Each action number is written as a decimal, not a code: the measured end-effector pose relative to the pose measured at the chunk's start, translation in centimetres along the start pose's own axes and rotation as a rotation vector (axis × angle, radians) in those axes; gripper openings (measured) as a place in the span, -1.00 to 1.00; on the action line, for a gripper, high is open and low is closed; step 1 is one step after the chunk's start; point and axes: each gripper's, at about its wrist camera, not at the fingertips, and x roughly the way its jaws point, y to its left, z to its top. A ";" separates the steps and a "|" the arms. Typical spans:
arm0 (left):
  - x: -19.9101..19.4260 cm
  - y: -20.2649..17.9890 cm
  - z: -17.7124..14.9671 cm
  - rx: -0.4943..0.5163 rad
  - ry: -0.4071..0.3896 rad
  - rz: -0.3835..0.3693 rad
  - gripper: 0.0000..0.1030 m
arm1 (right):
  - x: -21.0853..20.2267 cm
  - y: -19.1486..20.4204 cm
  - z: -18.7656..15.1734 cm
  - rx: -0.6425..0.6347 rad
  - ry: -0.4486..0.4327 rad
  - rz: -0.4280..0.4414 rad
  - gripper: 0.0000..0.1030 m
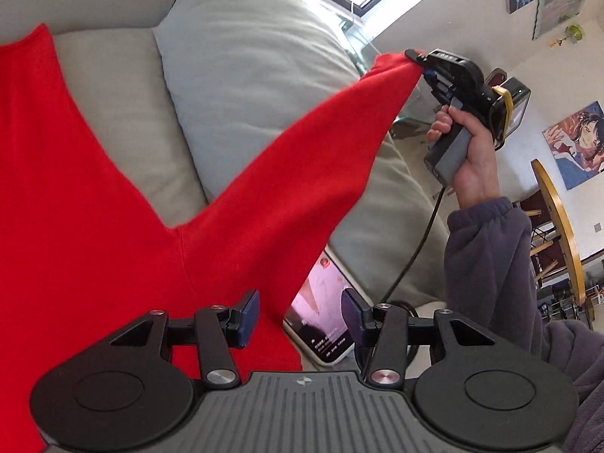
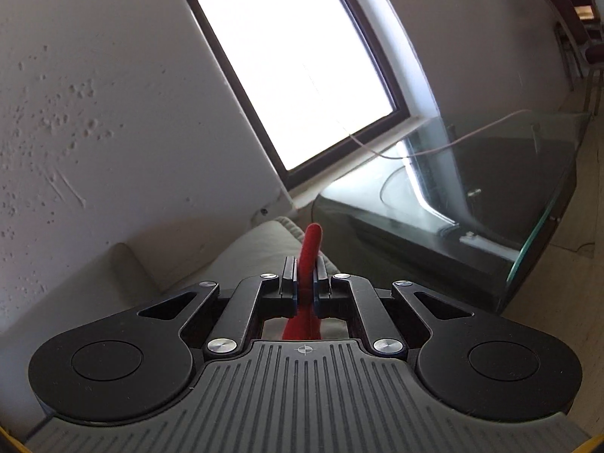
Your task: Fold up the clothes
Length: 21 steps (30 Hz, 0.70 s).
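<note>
My right claw (image 1: 422, 61) is clamped on the sleeve tip of the red garment (image 1: 113, 245), lifting it off the beige sofa (image 1: 113, 87) where the body lies; my left claw (image 1: 300, 319) hangs apart above the cloth and a phone (image 1: 324, 324).

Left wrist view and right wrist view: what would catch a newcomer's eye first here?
The bright red garment dominates, spread over the pale sofa, with one sleeve pulled up and to the right by the right gripper, which is shut on its end. The left gripper hangs open above the garment's edge and a lit phone on the cushion. In the right wrist view, a bright window glares behind the pinched red cloth.
</note>
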 end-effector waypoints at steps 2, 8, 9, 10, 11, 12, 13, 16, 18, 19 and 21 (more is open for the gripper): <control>0.0 -0.1 -0.5 -0.011 -0.004 -0.001 -0.12 | -0.5 -0.6 0.4 0.038 -0.053 0.056 -0.86; 0.0 -0.2 -1.8 -0.044 -0.016 -0.003 -0.12 | 0.7 -1.3 1.3 0.136 -0.064 0.181 -0.85; 0.0 -0.2 -2.0 -0.050 -0.017 -0.003 -0.12 | 1.7 -2.0 0.8 0.139 -0.023 0.127 -0.82; -0.1 -0.3 -2.3 -0.056 -0.019 -0.003 -0.12 | 2.8 -2.9 0.3 0.146 0.019 0.079 -0.77; -0.1 -0.3 -2.5 -0.061 -0.021 -0.004 -0.12 | 3.7 -3.8 -0.2 0.159 0.063 0.039 -0.75; 0.0 -0.3 -2.7 -0.065 -0.020 0.001 -0.12 | 4.5 -4.6 -0.6 0.176 0.109 0.005 -0.51; 0.0 -0.3 -3.0 -0.069 -0.017 0.008 -0.12 | 4.9 -5.3 -0.9 0.191 0.142 -0.033 -0.32; -0.2 -0.8 -3.8 -0.057 -0.007 0.032 -0.12 | 3.6 -6.5 -0.2 0.249 0.142 -0.113 0.01; -0.3 -1.4 -4.5 -0.036 -0.004 0.057 -0.12 | 2.0 -6.4 0.9 0.255 0.112 -0.120 0.17; -0.3 -1.8 -5.1 -0.023 -0.006 0.076 -0.12 | 1.2 -5.9 1.4 0.239 0.103 -0.121 0.18; 0.1 -3.1 -6.3 0.039 -0.014 0.163 -0.18 | 0.2 -5.0 1.6 0.205 0.154 -0.117 0.18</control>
